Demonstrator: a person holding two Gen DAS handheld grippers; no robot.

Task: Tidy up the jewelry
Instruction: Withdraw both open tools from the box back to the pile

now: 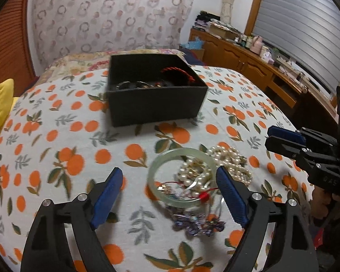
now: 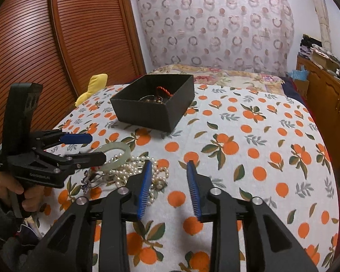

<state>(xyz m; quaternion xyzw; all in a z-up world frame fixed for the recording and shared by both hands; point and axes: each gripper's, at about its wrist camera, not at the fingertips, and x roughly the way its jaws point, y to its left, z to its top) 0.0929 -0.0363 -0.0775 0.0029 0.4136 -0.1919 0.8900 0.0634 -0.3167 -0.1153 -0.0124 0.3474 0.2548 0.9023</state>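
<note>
Two tools hang over a bed spread with an orange-print cloth (image 1: 56, 136), both angled down toward one heap of jewelry. Take the black box (image 1: 156, 90) as the mark: it stands open toward the head of the bed and already holds a red cord and some dark pieces, so it looks to be where sorted things go. The heap lies nearer the person than the box, well apart from it. In it a pale green bangle (image 1: 157, 170) rests flat, with a tangle of pearls (image 1: 229, 158) partly inside and partly beside its ring, and a purple beaded piece (image 1: 192, 223) on the side farthest from the box.

The left tool (image 1: 170, 195) has its jaws spread wide, one on either side of the bangle, gripping nothing; that spread likely suits the ring's width for a pick. In the right wrist view a hand (image 2: 11, 188) holds it by the grip, with the tool tilted downward over the heap.

The right tool (image 2: 168, 188) stands partly open and empty, its left finger over the edge of the pearls, on the side of the heap away from the left tool, probably waiting its turn.
</note>
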